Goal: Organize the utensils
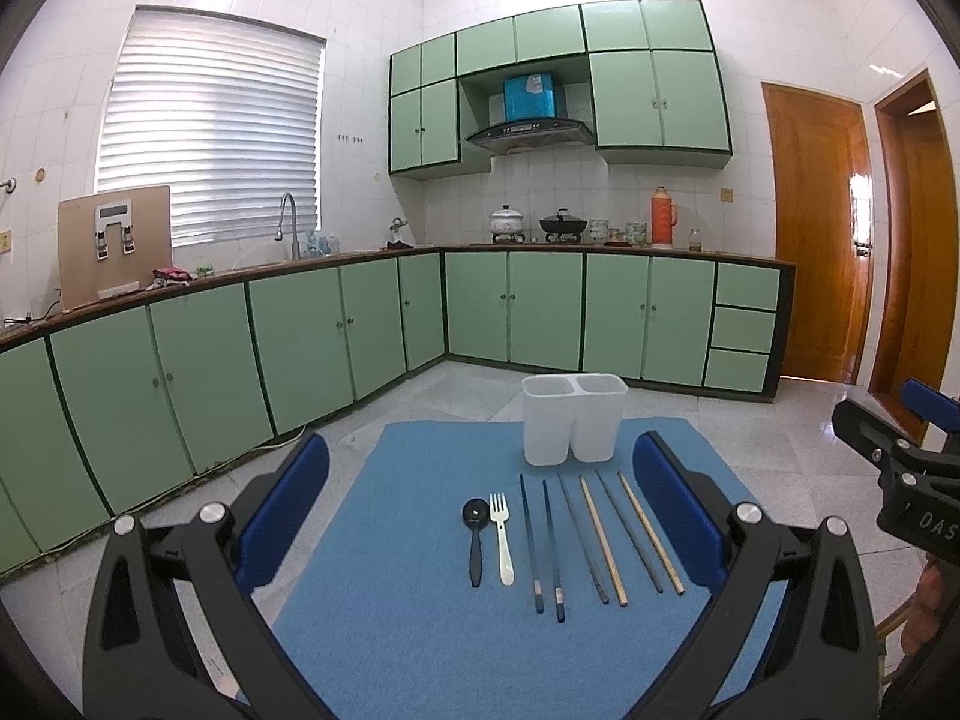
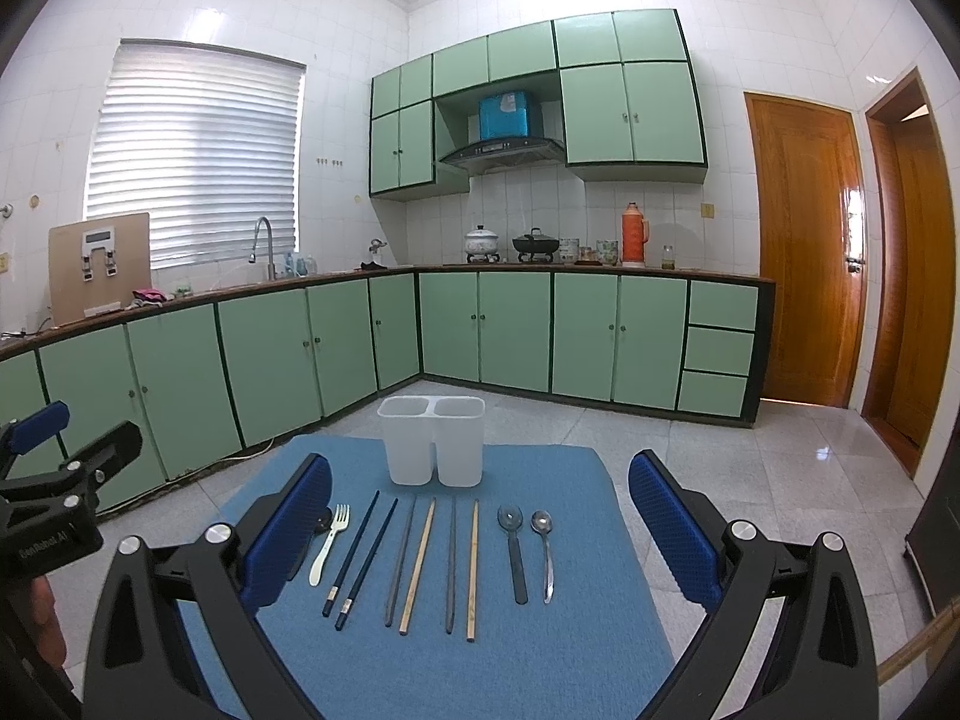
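Grippers first: left gripper (image 1: pixel 480 504) and right gripper (image 2: pixel 480 510) both hang above the near edge of the blue mat (image 2: pixel 540 678), jaws spread wide, nothing between the blue pads on either.

Utensils lie in one row on the mat, handles toward the cameras, none touching. Left to right: black spoon (image 1: pixel 475 540), white fork (image 2: pixel 329 543), dark blue chopsticks (image 2: pixel 360 558), two grey-and-wooden chopstick pairs (image 2: pixel 432 564), dark-handled spoon (image 2: pixel 513 552), steel spoon (image 2: pixel 545 552).

Handling, my read: all light and stiff, lying flat, so pads have little height to bite on. Chopsticks are thin and likely roll; pinch across mid-shaft. Steel spoon probably slick; take the handle just behind the bowl. Fork looks plastic, so take it at the handle.

White two-compartment holder (image 2: pixel 432 444) stands upright just beyond the row, both compartments empty. Looks light and could tip if knocked.

Writing: right gripper body reads "DAS…", cut off; left gripper body has small lettering, too blurred to be sure.
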Motion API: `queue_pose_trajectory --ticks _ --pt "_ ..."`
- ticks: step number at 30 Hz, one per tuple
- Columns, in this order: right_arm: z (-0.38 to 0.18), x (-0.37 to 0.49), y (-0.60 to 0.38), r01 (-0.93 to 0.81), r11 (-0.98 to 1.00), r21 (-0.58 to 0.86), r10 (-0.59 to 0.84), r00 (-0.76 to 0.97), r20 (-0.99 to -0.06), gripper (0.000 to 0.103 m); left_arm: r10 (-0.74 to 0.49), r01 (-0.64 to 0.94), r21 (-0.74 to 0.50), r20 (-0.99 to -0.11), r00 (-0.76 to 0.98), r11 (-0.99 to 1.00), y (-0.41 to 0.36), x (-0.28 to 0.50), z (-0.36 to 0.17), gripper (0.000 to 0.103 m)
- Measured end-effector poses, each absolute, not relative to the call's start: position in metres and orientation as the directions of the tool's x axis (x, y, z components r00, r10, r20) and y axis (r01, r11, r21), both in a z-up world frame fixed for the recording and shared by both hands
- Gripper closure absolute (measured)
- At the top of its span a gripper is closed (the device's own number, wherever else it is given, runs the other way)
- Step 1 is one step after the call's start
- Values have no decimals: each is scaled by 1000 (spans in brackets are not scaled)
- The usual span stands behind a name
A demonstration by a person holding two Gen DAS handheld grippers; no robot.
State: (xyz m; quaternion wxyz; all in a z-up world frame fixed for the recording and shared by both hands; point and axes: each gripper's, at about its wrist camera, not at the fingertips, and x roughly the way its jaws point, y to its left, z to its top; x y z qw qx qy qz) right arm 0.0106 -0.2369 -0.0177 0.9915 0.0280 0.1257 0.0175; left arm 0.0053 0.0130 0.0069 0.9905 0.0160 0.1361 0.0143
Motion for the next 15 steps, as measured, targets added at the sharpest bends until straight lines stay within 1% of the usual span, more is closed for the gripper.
queue_pose_trajectory --ticks 6,13,15 --pt "-32 35 -241 -6 999 46 19 956 -294 6 55 -45 38 -326 944 998 24 29 -10 5" --pt "-57 75 -246 17 999 28 -5 930 -367 6 92 -76 54 -445 891 996 44 77 -46 5" --pt "-66 87 -248 21 1000 23 -10 919 -394 6 95 -77 56 -494 864 995 50 98 -59 5"
